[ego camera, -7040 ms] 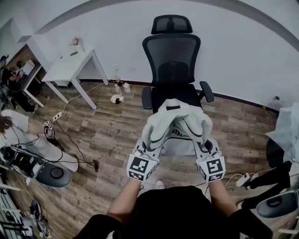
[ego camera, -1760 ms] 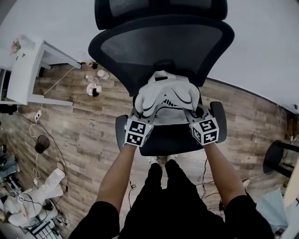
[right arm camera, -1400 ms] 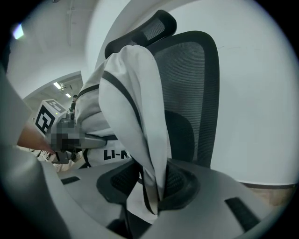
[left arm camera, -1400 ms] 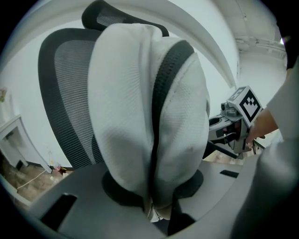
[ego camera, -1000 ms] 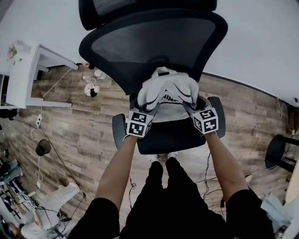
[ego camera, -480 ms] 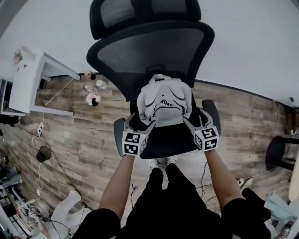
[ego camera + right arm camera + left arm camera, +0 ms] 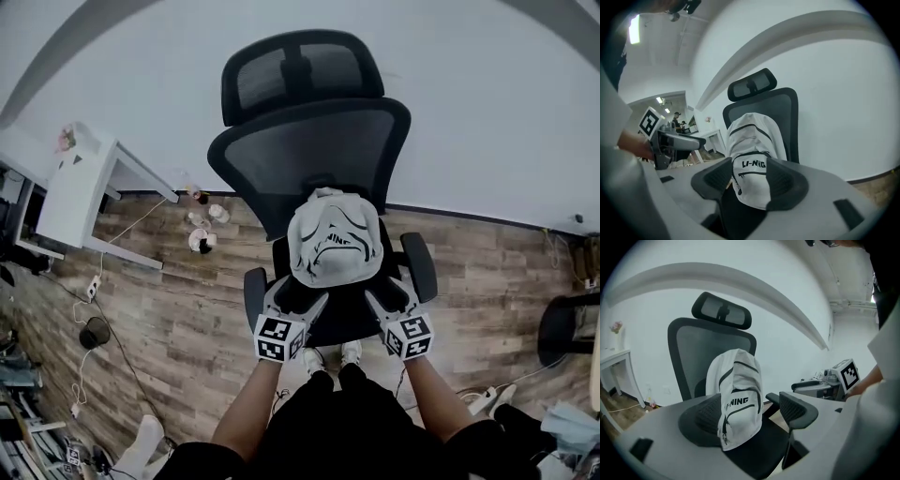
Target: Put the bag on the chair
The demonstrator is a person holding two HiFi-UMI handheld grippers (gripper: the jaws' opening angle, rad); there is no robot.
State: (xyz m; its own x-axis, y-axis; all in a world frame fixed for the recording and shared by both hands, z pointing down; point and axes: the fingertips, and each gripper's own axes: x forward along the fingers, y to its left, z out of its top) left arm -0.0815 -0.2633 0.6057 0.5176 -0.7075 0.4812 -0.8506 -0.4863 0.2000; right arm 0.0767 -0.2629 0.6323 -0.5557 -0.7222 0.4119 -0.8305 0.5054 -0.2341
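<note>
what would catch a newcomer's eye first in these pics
The white backpack with black trim stands upright on the seat of the black mesh office chair. In front of it the left gripper and the right gripper are open and clear of it. The left's jaws have just opened, and the right's have just narrowed a little.

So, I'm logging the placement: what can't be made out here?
- Bag back and straps: every view, turned toward the chair.
- Chair wheels: head view, under the seat; gripper views, below the frame.
- Floor clutter by the table: head view, too small.
</note>
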